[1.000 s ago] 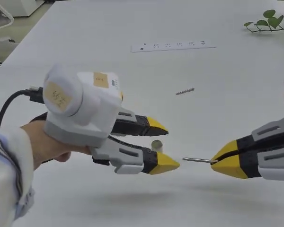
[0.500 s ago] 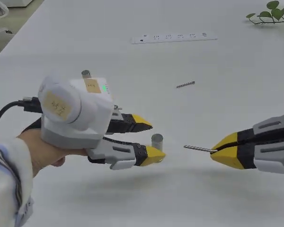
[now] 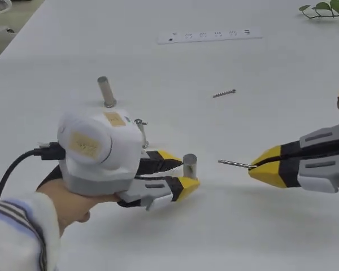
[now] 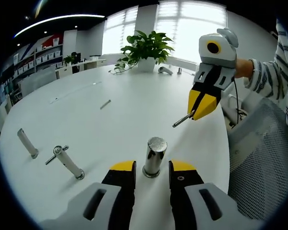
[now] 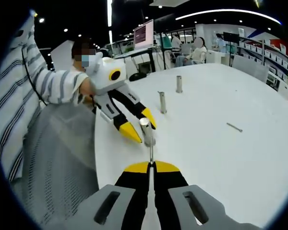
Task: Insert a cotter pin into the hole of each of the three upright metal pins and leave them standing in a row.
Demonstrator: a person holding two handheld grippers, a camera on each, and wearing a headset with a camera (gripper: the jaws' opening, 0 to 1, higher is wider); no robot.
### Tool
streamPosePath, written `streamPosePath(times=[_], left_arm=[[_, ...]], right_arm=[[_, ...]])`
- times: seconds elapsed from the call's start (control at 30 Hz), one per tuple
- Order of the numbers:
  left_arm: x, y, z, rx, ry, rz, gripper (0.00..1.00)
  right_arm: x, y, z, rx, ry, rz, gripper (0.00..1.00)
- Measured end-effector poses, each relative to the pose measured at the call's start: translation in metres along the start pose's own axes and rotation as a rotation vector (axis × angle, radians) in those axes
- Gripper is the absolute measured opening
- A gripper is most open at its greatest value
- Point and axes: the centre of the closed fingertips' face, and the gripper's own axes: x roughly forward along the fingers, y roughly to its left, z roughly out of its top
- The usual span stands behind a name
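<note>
Straddling a metal pin (image 3: 189, 165), left claw (image 3: 187, 173) parted; right claw (image 3: 253, 168) level, pinching cotter pin (image 3: 234, 164)

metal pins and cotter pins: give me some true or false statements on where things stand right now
1. The right gripper is shut on the held cotter pin. True.
2. The left gripper is clamped tight on the nearest metal pin. False: its jaws stand open on either side of it, with gaps.
3. The held cotter pin is through the nearest metal pin's hole. False: its tip is short of that pin.
4. The middle metal pin carries an inserted cotter pin. True.
5. The far metal pin lies on its side. False: it stands upright.
</note>
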Motion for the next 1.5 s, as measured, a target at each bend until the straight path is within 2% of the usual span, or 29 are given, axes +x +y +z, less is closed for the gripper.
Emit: streamPosePath(times=[0.07, 0.23, 0.4, 0.57, 0.73, 0.8, 0.93, 1.13, 1.5], left_arm=[[0.001, 0.003, 0.002, -0.018, -0.016, 0.022, 0.24], [0.004, 0.001, 0.006, -0.019, -0.029, 0.026, 0.2], [0.006, -0.001, 0.005, -0.039, -0.027, 0.025, 0.16], [0.006, -0.002, 0.003, -0.035, -0.022, 0.025, 0.13], [0.005, -0.003, 0.003, -0.015, -0.021, 0.019, 0.12], [0.005, -0.003, 0.003, 0.02, -0.02, 0.01, 0.12], [0.005, -0.004, 0.003, 0.04, -0.019, -0.011, 0.12], [0.005, -0.005, 0.003, 0.108, -0.021, -0.055, 0.12], [0.005, -0.005, 0.004, 0.142, -0.044, -0.095, 0.11]], right_arm=[[0.001, 0.0, 0.0, -0.004, 0.002, 0.003, 0.03], [0.003, -0.001, -0.001, -0.011, 0.004, 0.006, 0.03], [0.003, -0.001, -0.001, -0.006, -0.003, 0.006, 0.03], [0.003, -0.004, -0.002, -0.004, 0.0, 0.004, 0.03], [0.005, -0.004, -0.001, -0.019, 0.006, 0.015, 0.03], [0.006, -0.004, 0.0, -0.028, 0.009, 0.024, 0.03], [0.009, -0.004, 0.003, -0.038, 0.009, 0.033, 0.03], [0.014, -0.001, 0.005, -0.064, 0.019, 0.059, 0.03], [0.019, 0.005, 0.013, -0.103, 0.021, 0.094, 0.03]])
